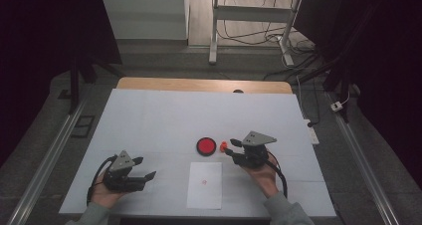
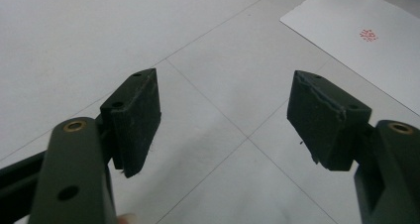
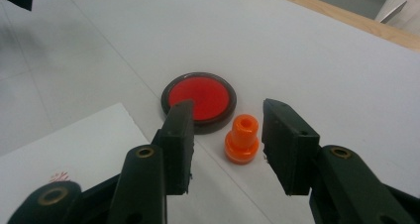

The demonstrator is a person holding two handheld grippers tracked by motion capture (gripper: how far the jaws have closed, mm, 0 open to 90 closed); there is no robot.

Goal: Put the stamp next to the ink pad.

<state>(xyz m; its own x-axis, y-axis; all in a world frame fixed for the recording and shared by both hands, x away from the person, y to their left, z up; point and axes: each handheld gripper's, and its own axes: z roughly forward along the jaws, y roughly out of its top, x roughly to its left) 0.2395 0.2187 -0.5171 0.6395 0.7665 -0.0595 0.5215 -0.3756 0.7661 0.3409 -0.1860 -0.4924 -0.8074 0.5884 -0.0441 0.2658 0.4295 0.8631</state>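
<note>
Looking at the paper (image 1: 204,184), we are seeing a red mark already on it. Our right claw (image 3: 227,147) is standing open around the stamp (image 3: 242,139), not squeezing it, beside the pad (image 3: 198,98). Our left claw (image 2: 225,120) is waiting wide open, holding nothing.

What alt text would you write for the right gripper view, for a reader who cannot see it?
The right gripper has its two black jaws open around a small orange plastic stamp standing upright on the white table, not touching it. Just behind the stamp lies a round red ink pad in a dark rim, and a white paper sheet with a faint red mark sits at lower left.
</note>
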